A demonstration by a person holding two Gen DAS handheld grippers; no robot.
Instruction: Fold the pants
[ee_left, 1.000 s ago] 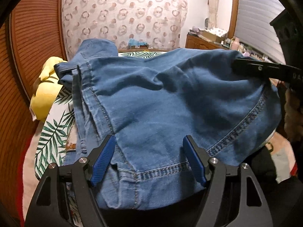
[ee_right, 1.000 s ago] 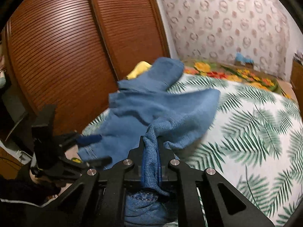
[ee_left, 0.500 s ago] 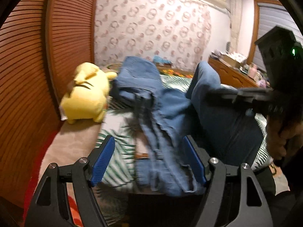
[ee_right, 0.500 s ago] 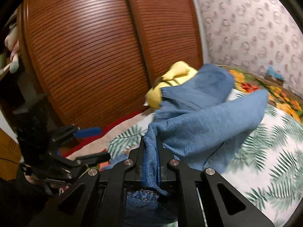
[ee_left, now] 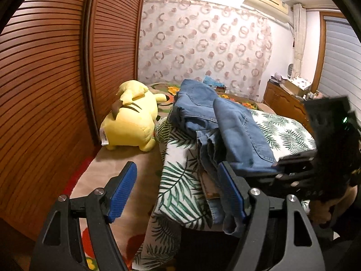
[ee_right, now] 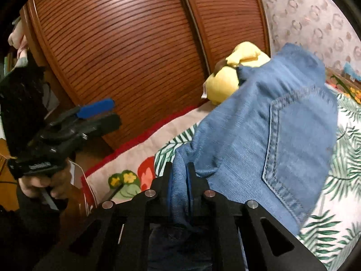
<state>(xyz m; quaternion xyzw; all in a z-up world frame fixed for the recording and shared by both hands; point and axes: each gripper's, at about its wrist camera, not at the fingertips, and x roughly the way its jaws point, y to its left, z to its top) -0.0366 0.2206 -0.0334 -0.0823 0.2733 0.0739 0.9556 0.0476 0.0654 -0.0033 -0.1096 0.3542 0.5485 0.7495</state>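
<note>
I judge that I am in the middle of a fold: one part of the pants is lifted, and it must go over the rest of the denim on the bed.

My right gripper is pressed together on a fold of the denim near the waist; the cloth stands between its two fingers and runs away from it to the right, with a back pocket facing up. My left gripper is spread wide and holds nothing. In its own view the blue pads frame the bed edge, and the right pad is just beside the hanging denim, or maybe touching it; I cannot tell which.

The pants lie as a bunched heap on the palm-leaf sheet, partly over the near edge, with a yellow plush toy beside them at the wooden wardrobe doors.

For the next move, I think the left gripper needs to take the free edge near the right one, so both can carry the cloth flat. The risk is that the heap drags along.

The left gripper points along the bed, level; the right one points across it, toward the doors.
</note>
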